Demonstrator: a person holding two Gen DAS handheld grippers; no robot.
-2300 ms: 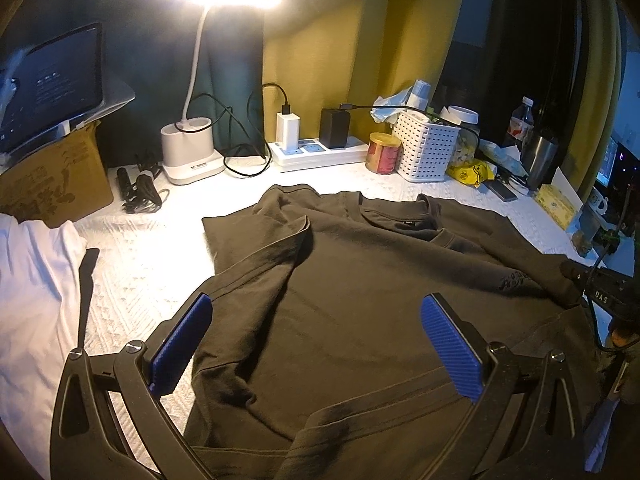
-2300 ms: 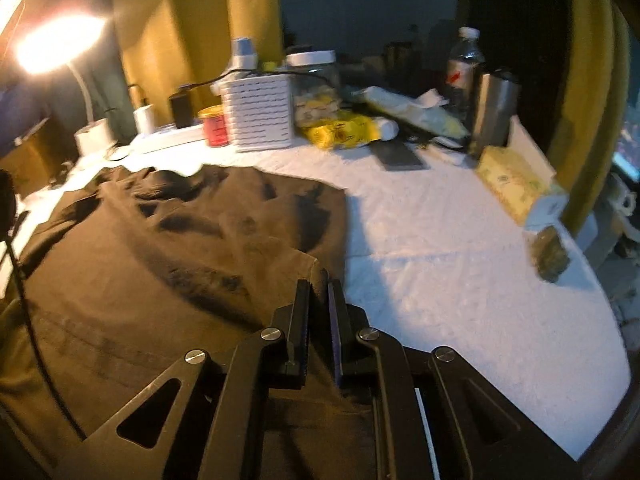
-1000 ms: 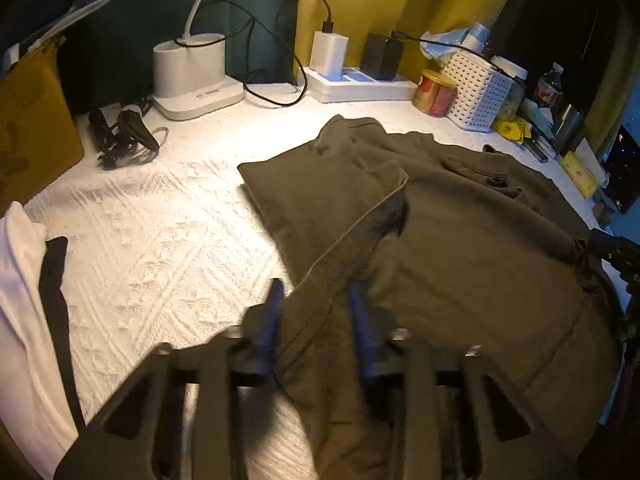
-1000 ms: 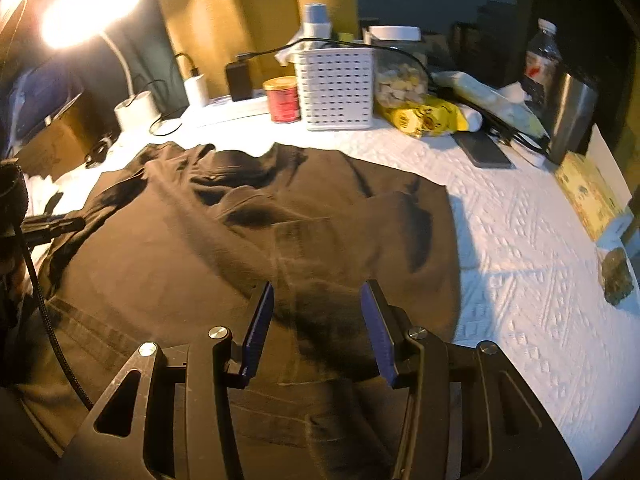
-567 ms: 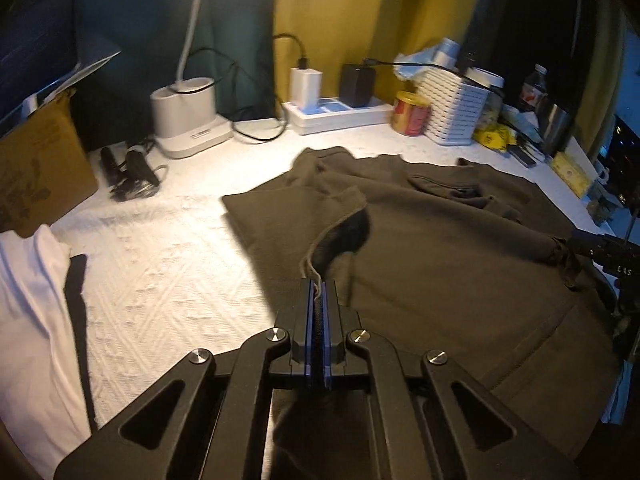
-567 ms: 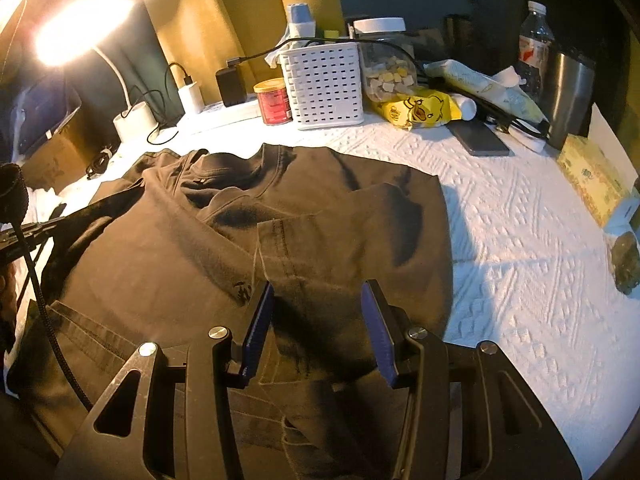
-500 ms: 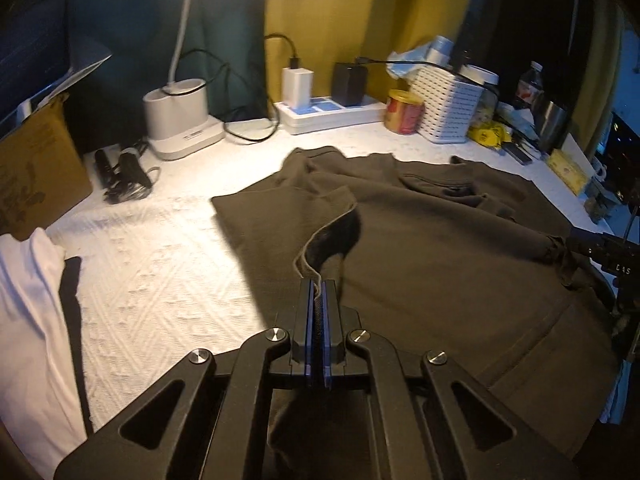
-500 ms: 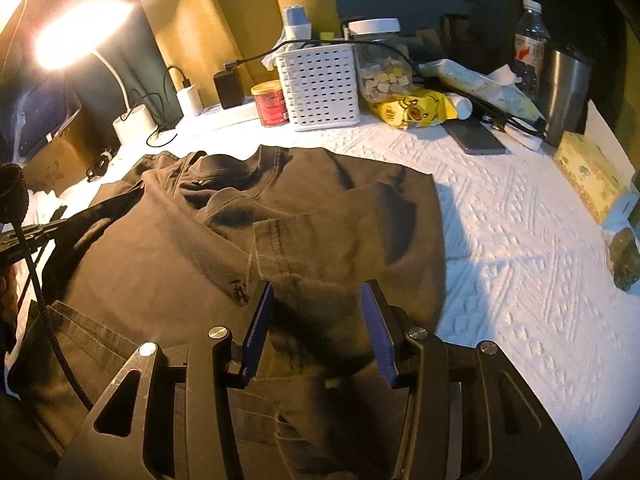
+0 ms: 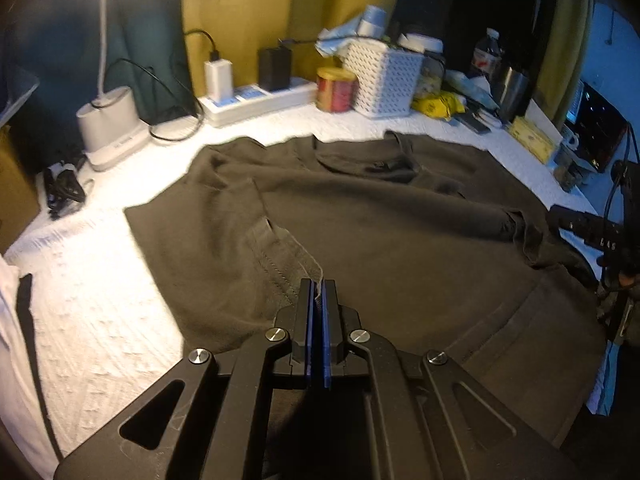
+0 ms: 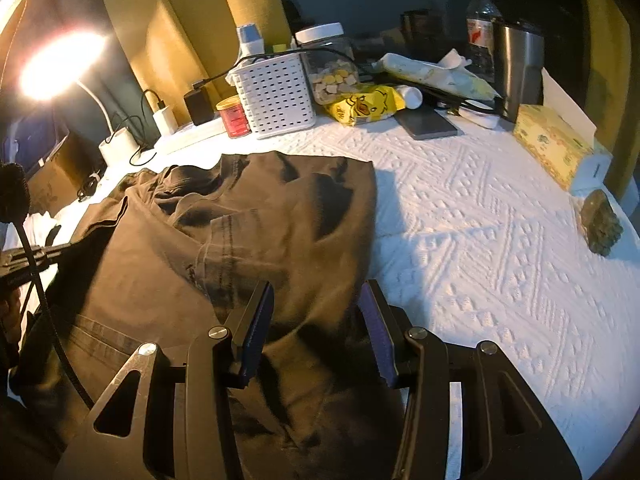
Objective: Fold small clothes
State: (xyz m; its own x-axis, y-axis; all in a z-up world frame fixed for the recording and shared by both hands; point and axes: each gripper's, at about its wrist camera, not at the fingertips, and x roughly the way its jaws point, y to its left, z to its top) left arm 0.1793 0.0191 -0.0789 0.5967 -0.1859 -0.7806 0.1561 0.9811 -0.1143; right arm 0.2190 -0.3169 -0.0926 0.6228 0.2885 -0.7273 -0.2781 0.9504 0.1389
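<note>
A dark olive T-shirt (image 9: pixel 400 232) lies spread on the white textured tabletop, collar toward the back. My left gripper (image 9: pixel 319 296) is shut on the hem of the shirt's left sleeve (image 9: pixel 276 256), which is folded in over the body. My right gripper (image 10: pixel 316 312) is open, its blue pads on either side of the shirt's right edge (image 10: pixel 320 240), where the right sleeve lies folded inward. The right gripper shows at the right edge of the left wrist view (image 9: pixel 588 232).
A white garment (image 9: pixel 16 340) lies at the left edge. Along the back stand a lamp base (image 9: pixel 112 128), a power strip (image 9: pixel 256 98), a red tin (image 9: pixel 335 89), a white basket (image 10: pixel 276 96), a steel tumbler (image 10: pixel 520 72) and a tissue box (image 10: pixel 556 144). A dark lump (image 10: pixel 602 228) sits at right.
My left gripper closed on the left sleeve hem and carried it inward over the shirt body. My right gripper released the right sleeve and stays open over the shirt's right side.
</note>
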